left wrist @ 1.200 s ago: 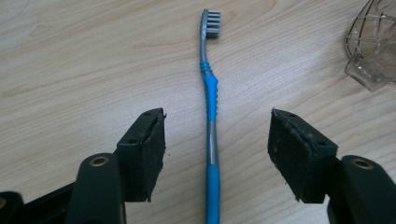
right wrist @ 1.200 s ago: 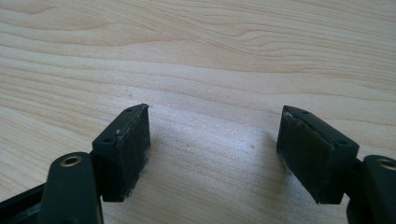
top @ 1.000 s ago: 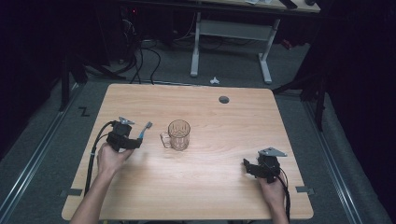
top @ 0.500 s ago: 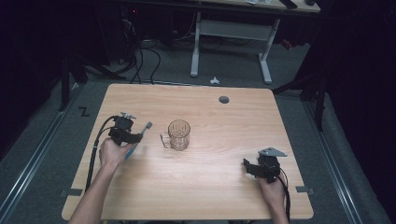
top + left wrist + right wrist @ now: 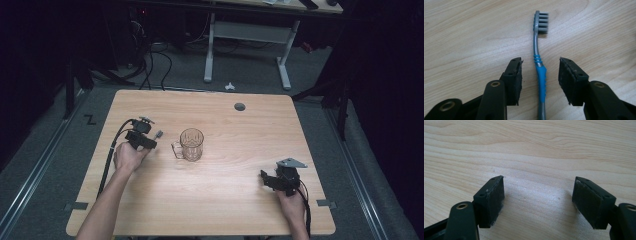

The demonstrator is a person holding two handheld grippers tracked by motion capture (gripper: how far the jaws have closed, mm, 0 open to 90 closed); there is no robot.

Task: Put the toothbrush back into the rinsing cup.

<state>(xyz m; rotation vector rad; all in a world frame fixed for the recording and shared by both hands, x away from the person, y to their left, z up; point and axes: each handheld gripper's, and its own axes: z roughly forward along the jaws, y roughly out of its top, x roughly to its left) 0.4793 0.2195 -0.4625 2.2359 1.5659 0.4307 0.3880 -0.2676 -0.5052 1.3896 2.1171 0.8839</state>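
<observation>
i'm watching the left gripper [image 5: 540, 72] sitting w/ its jaws spread apart, the toothbrush [image 5: 539, 72] lying on the table [image 5: 469, 32] btwn them. neither pad is touching the handle; there's wood showing on both sides of it. in the left gripper view the brush is running from 6 o'clock up to 12, grey bristle head at the 12 end, blue grip section right in the gap, bristles facing toward 3 o'clock.

in the high view the left gripper [image 5: 147, 140] is sitting at about 9 o'clock of the glass mug [image 5: 191, 144], near it but apart. the brush head [image 5: 158, 134] is poking out of the gripper toward the mug, not reaching it. the mug is standing upright near table centre, handle pointing to roughly 8 o'clock, toward the left hand [image 5: 127, 157]. can't tell if anything's in it.

the right gripper [image 5: 267, 180] is resting at about 4 o'clock of the mug, well apart from it, near the table's front right. in its own view the right gripper [image 5: 537, 202] is showing jaws spread wide, just bare wood btwn them, pinching nothing. right hand [image 5: 292, 202] is holding it from the 6 o'clock side.

a round grommet hole [image 5: 240, 106] is sitting at the mug's 1 o'clock, near the far edge.
</observation>
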